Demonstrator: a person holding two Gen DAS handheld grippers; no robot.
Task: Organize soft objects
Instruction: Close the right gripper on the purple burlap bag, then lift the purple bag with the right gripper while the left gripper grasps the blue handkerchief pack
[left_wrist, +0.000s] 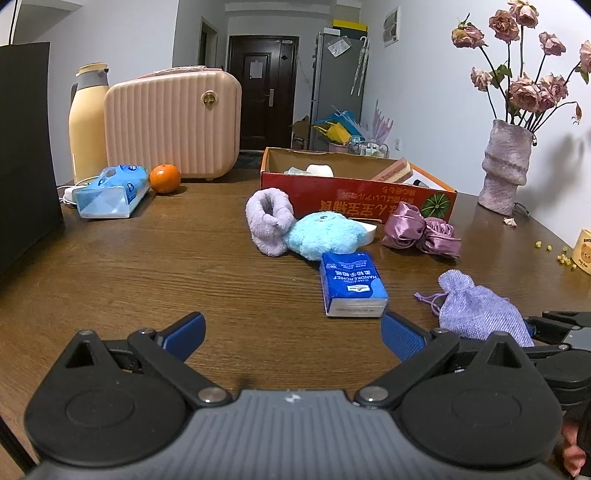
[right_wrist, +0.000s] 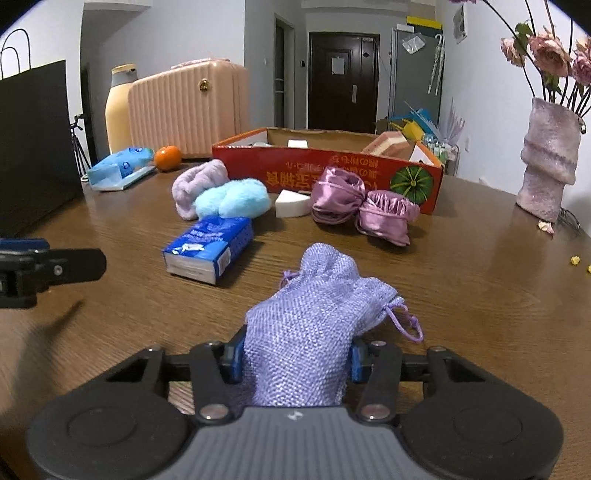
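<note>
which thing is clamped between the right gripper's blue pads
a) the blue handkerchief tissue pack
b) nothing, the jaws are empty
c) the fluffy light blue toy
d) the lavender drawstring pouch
d: in the right wrist view the right gripper has its blue pads pressed against both sides of the lavender drawstring pouch, while the tissue pack and the light blue toy lie apart on the table.
</note>
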